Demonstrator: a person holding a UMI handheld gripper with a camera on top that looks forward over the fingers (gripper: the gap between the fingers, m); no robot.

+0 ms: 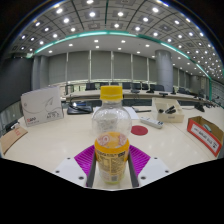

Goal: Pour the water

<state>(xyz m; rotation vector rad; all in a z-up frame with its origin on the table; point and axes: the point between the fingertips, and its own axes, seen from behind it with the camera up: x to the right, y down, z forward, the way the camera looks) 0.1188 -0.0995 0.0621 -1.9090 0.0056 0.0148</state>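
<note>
A clear plastic bottle (pixel 111 135) with a yellow cap and a yellow label stands upright between my fingers, its lower part filled with yellowish liquid. My gripper (pixel 111 165) is shut on the bottle: both magenta pads (pixel 85 160) press against its sides at label height. The bottle's base is hidden below the fingers. It is held above or on the pale table (pixel 50 140); I cannot tell which.
A white box (pixel 168 110) stands beyond the bottle to the right, with a small dark object (pixel 151 124) and a pink item (pixel 139 129) before it. A red-and-white carton (pixel 206 133) lies far right. A white board (pixel 42 104) leans at left. Desks and chairs stand behind.
</note>
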